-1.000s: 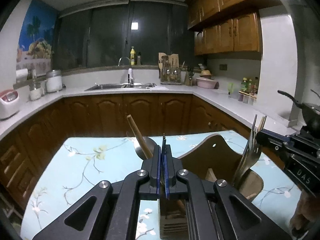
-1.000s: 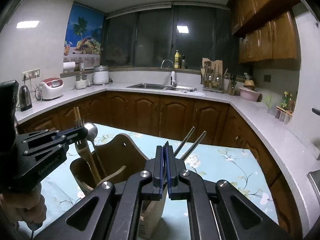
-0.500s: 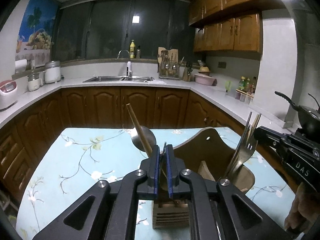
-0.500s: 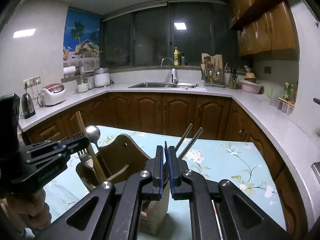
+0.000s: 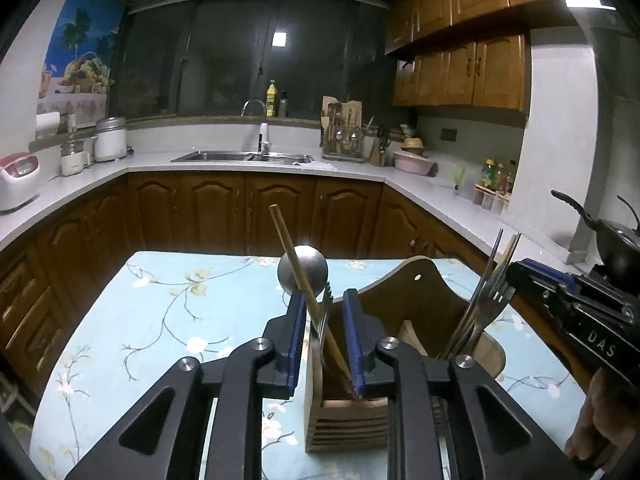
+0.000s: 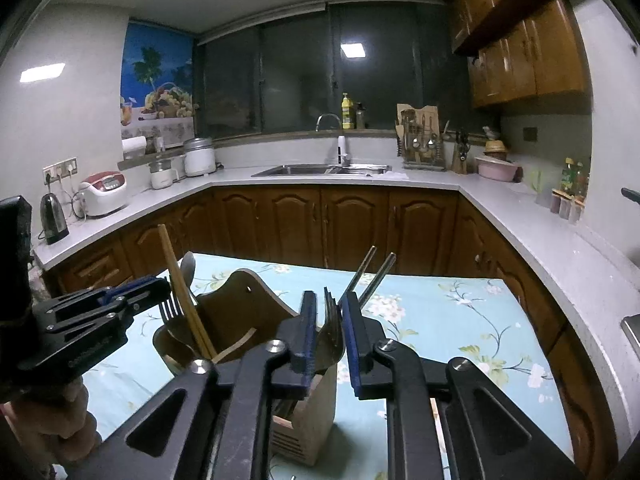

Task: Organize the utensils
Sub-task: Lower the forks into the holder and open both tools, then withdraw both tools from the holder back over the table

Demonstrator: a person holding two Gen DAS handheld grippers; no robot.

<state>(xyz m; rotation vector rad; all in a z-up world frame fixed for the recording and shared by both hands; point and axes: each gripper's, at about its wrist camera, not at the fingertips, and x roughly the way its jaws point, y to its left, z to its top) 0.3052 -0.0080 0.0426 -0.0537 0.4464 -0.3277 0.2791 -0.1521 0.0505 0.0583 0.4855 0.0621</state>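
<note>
Left gripper (image 5: 324, 312): we see its jaws parted a little and opening. A wooden chopstick (image 5: 294, 256) and a fork (image 5: 325, 312) stand in the gap; the pads press on neither, though the chopstick leans close to the left pad. Behind the chopstick rises the round bowl of a spoon (image 5: 303, 276).

Right gripper (image 6: 329, 322): jaws likewise slightly apart and opening. A fork head (image 6: 330, 328) sits between the blue pads with clearance on both sides; nothing is gripped. Two metal handles (image 6: 374, 276) stick up just past its tip.

All these utensils stand in a wooden holder (image 5: 416, 312) on a table covered by a light blue flowered cloth (image 5: 160, 320). From the left wrist view the holder shows a slatted box section in front, holding the chopstick and fork, and a rounded section to the right with more forks (image 5: 486, 308) and handles. The tip of the right gripper reaches that second group.

We note a hand (image 6: 52, 424) behind the left gripper in the right wrist view.

Beyond the table: brown cabinets (image 6: 352, 224), pale counter, sink (image 6: 320, 170).
</note>
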